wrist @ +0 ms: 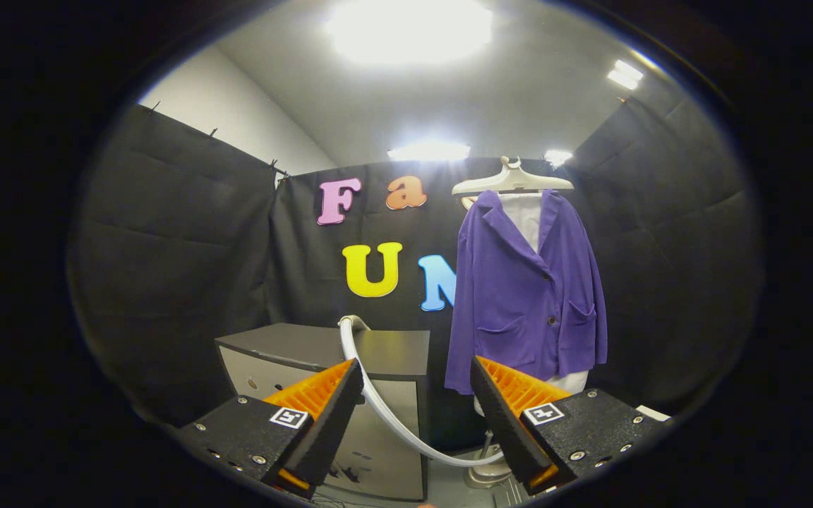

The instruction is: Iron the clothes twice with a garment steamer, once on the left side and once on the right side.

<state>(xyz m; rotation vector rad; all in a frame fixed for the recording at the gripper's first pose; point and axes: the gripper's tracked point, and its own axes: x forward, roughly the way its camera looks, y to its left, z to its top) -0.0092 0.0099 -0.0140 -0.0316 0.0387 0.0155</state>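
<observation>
Beyond the right finger, well apart, a purple jacket (526,289) hangs on a white hanger (512,182). A grey cabinet (350,367) stands beyond the left finger. A white hose (392,416) curves between the fingers. The gripper (417,381) is spread wide, grasping nothing.

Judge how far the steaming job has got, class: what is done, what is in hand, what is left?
Done: nothing visible; the purple jacket hangs untouched on its hanger. In hand: nothing; the gripper is open and empty, with the white hose running between its fingers, farther off, beside the cabinet. Left: picking up the steamer, whose head I cannot make out, then both the left and right passes.
</observation>
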